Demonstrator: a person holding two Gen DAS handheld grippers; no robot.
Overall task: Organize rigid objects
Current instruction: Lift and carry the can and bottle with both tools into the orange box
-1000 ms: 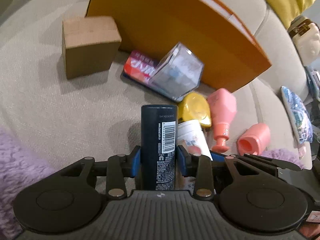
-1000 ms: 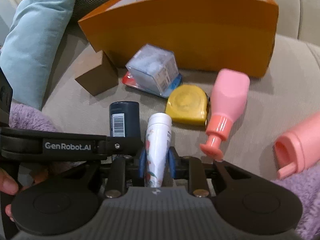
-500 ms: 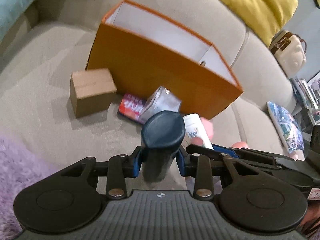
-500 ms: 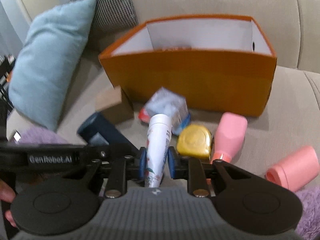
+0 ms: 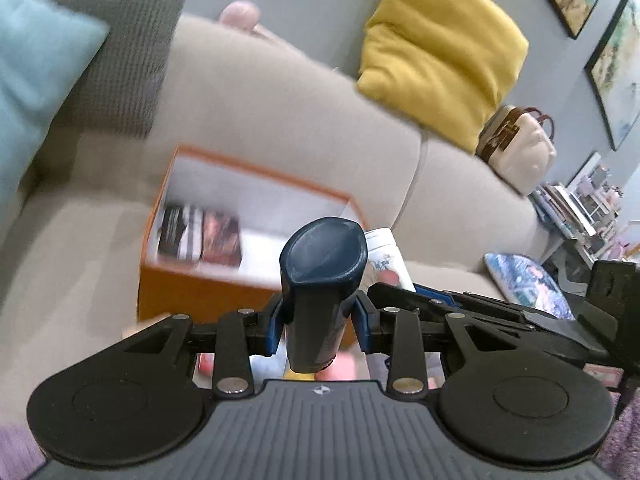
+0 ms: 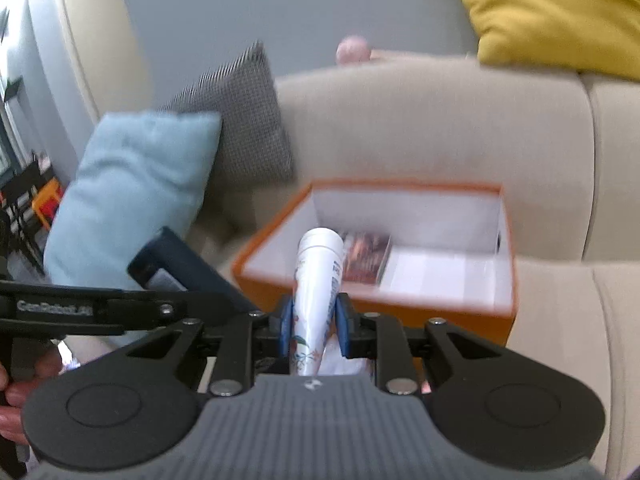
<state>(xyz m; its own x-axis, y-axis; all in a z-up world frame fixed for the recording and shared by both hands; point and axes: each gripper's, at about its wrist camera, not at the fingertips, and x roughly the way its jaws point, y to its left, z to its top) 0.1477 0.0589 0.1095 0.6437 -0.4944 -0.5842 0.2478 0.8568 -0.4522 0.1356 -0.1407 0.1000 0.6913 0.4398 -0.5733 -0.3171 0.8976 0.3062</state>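
My left gripper is shut on a dark blue bottle and holds it raised, in front of the orange box. My right gripper is shut on a white floral tube, raised before the same orange box. The box is open, white inside, with a flat printed pack on its floor. In the right wrist view the blue bottle shows at the left. In the left wrist view the white tube shows just right of the bottle.
The box stands on a beige sofa. A light blue cushion and a checked cushion lie at the left, a yellow cushion on the backrest. A cream bag sits at the right. Other loose items are hidden below the grippers.
Both grippers have risen from the sofa seat with their objects and now look down into the open box. The loose items on the seat have dropped out of sight.
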